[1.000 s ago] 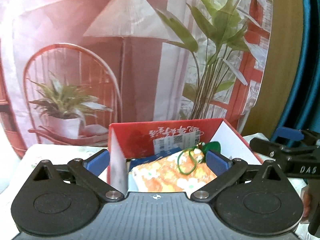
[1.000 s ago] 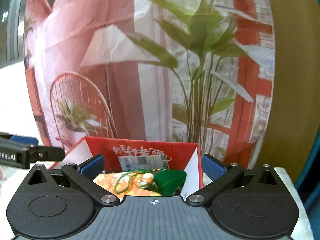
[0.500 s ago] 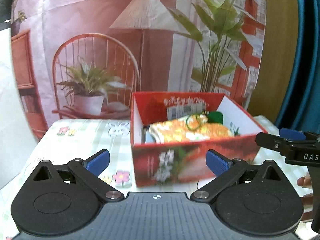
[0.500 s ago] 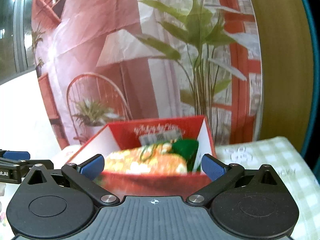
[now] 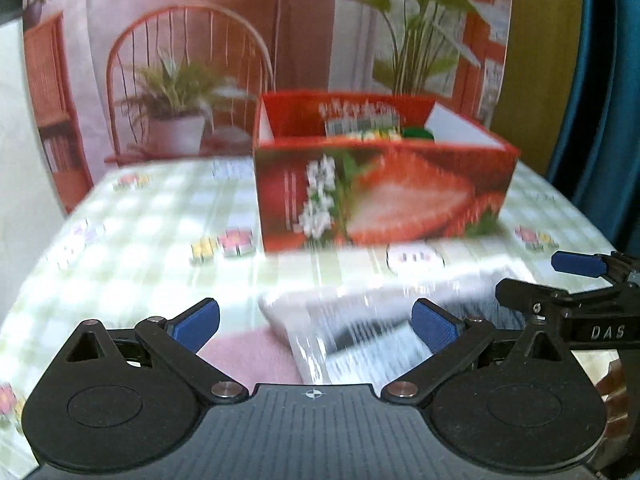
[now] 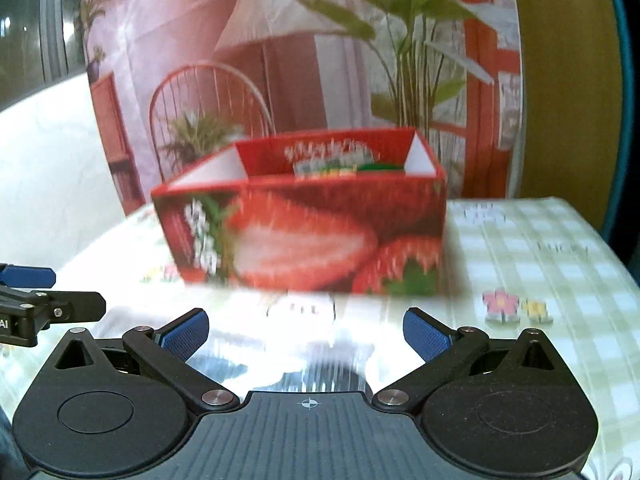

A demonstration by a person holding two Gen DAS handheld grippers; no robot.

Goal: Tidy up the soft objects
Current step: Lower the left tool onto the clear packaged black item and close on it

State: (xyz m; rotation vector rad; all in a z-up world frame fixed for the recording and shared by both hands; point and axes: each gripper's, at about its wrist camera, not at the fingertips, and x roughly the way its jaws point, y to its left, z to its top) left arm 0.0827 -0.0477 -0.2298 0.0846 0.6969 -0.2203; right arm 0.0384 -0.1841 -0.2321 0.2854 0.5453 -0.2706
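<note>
shiny packet [image 5: 360,332] lies flat at the bench's near edge, long axis slanting away rightward | left gripper [image 5: 316,322] released, straddling it, nearer | right gripper [image 6: 306,330] released, beside | red box [image 5: 380,184] mid-bench beyond

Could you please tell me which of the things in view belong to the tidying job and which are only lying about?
Part of the job:
strawberry box, already holding soft items
shiny wrapped packet near the left gripper
pink cloth beside it
right gripper, open

Just there:
checked tablecloth
printed backdrop
</note>
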